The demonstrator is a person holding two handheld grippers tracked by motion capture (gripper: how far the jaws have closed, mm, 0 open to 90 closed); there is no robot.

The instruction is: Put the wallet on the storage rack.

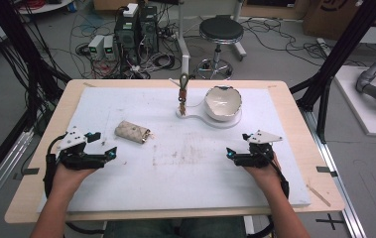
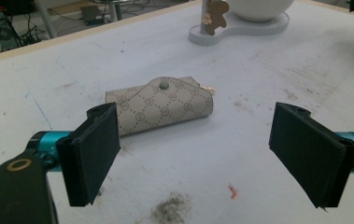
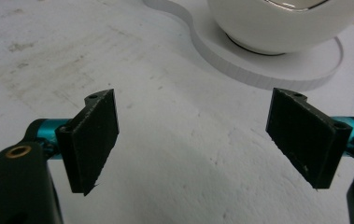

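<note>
A beige patterned key pouch (image 1: 132, 132) lies on the white mat (image 1: 185, 163), left of centre; the left gripper view has the pouch (image 2: 160, 106) just beyond the jaws, snap button up. My left gripper (image 1: 102, 144) is open, a short way left and near of the pouch, nothing between its jaws (image 2: 202, 154). At the back stands a white bowl (image 1: 222, 103) on a white base (image 1: 195, 117) with a small post carrying a brown bear charm (image 1: 182, 99). My right gripper (image 1: 240, 144) hovers open near and right of the bowl, its jaws (image 3: 202, 144) empty.
The base's rim (image 3: 277, 74) and bowl (image 3: 277, 23) sit close ahead of the right jaws. Beyond the table's far edge are a black stool (image 1: 220, 34), computer boxes (image 1: 136, 29) and cables on the floor. Black frame posts (image 1: 334, 59) stand at the right.
</note>
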